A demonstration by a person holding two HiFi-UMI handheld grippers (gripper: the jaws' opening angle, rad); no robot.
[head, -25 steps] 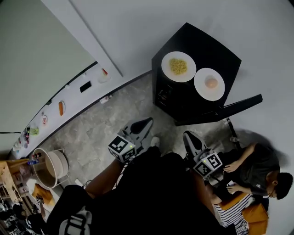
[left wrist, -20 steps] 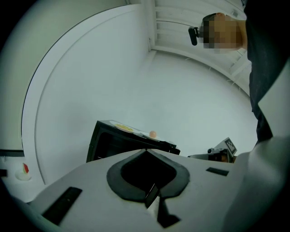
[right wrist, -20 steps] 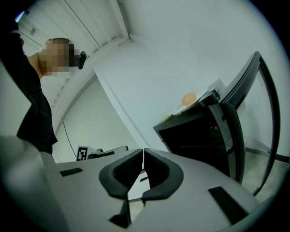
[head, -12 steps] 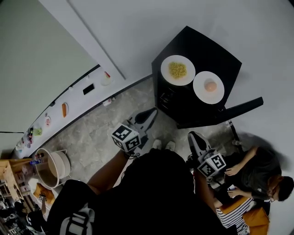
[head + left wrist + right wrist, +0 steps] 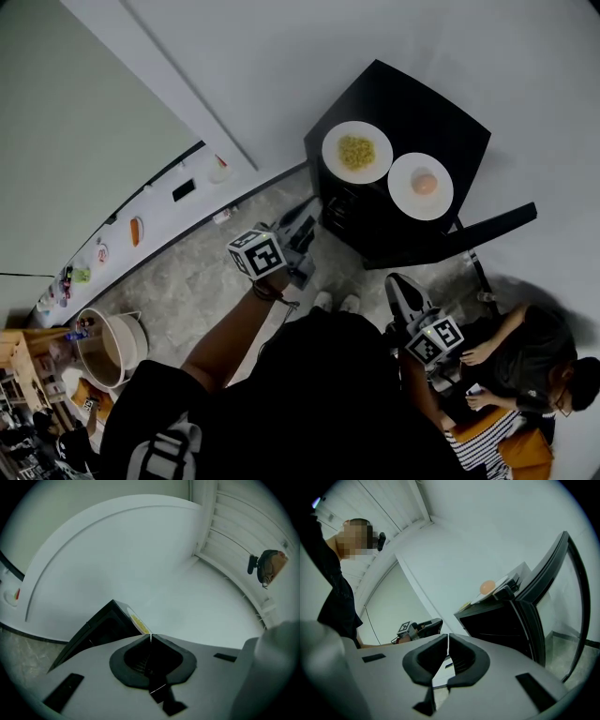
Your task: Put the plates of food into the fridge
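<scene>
Two white plates rest on top of a small black fridge (image 5: 450,112): one with yellow food (image 5: 356,151) at the left, one with an orange item (image 5: 422,185) at the right. The fridge door (image 5: 487,225) hangs open toward me. My left gripper (image 5: 302,220) is raised near the fridge's left front corner, jaws shut with nothing between them (image 5: 150,636); the plate of yellow food (image 5: 138,622) peeks just beyond its tips. My right gripper (image 5: 401,286) hangs low by my body below the open door, also shut and empty (image 5: 448,637).
A person sits on the floor at lower right (image 5: 525,347). A white counter (image 5: 131,234) with small items runs along the left wall. A round tub (image 5: 103,342) stands at lower left. Grey stone floor (image 5: 197,281) lies between counter and fridge.
My left gripper rose and moved up toward the fridge's left front corner. The right gripper shifted only slightly. Both plates stayed put on the fridge.
</scene>
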